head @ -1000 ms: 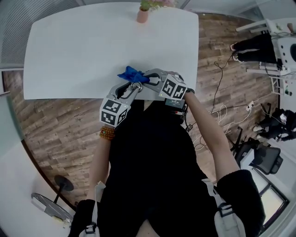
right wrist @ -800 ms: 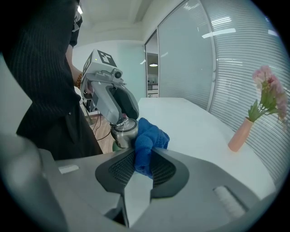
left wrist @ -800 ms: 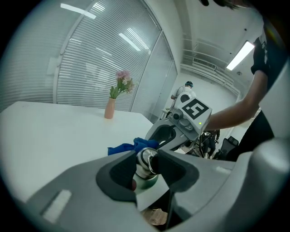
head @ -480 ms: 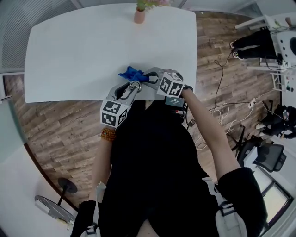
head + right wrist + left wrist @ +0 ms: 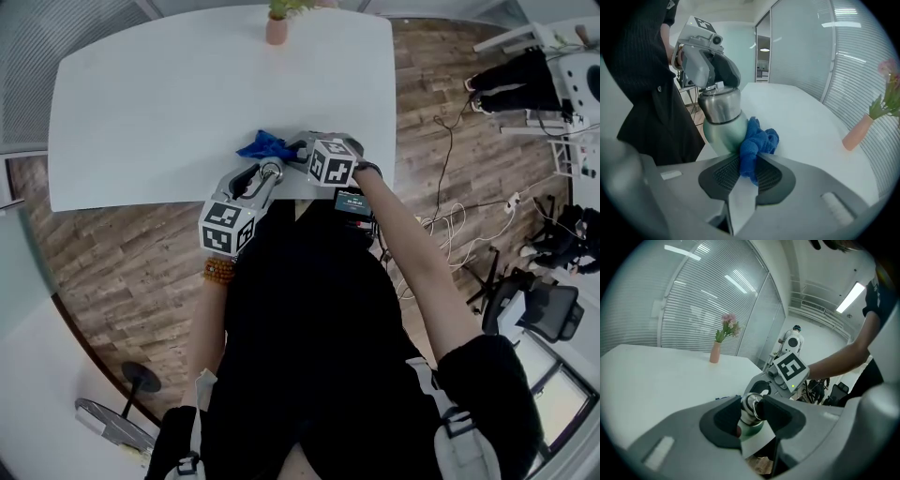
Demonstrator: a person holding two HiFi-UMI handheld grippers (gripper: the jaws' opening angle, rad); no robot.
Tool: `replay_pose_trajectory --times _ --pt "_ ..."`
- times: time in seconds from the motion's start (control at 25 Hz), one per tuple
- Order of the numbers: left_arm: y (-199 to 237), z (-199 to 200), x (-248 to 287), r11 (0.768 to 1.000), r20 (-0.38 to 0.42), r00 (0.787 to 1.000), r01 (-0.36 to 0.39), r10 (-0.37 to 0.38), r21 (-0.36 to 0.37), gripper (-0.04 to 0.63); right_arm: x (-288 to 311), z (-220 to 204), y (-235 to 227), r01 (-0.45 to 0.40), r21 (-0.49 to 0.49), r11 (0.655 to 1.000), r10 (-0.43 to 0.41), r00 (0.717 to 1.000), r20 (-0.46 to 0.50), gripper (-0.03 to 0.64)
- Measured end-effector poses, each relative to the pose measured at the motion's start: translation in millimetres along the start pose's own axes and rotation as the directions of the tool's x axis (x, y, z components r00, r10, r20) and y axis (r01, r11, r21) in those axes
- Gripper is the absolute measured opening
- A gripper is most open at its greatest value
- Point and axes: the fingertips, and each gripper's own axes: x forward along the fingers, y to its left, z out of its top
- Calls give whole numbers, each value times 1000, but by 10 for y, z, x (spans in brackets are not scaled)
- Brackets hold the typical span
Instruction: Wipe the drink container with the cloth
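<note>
- Head view: your left gripper (image 5: pixel 270 172) and right gripper (image 5: pixel 298 150) meet at the near edge of the white bench (image 5: pixel 169 103), just in front of your body.
- The blue cloth (image 5: pixel 262 145) sits bunched at the tip of the right gripper, close against the end of the left one.
- The drink container (image 5: pixel 273 171) shows here only as a small metal top between the left jaws.
- A pink vase (image 5: pixel 275 30) stands at the far edge of the bench, well apart from the work.
- Left gripper view: your left jaws are closed on the container's steel neck. Its pale green body shows below them.
- The right gripper's marker cube sits just beyond the container.
- Right gripper view: your right jaws are clamped on a fold of the cloth. The rest of it is bunched ahead of them and pressed against the container's lower green side.
- In this view the container has its steel top uppermost, with the left gripper holding it at that top.
- Whether its base rests on the bench cannot be told.
</note>
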Motion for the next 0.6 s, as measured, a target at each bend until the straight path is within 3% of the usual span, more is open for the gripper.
replay_pose_trajectory --times 0.2,0.4,0.52,0.6 --pt "-1 26 29 1000 11 1000 -3 3 -4 158 100 -113 -15 -10 50 999 11 999 -32 94" --pt "23 6 34 1000 15 1000 5 -4 -15 158 108 -138 -38 30 142 989 -30 1000 -2 97" --pt "22 -4 14 1000 18 1000 6 -5 -27 158 -6 -111 -78 73 268 961 -93 994 64 100" --pt "40 3 -6 999 21 1000 10 -9 -33 158 -169 -68 -161 114 368 923 -168 979 118 100"
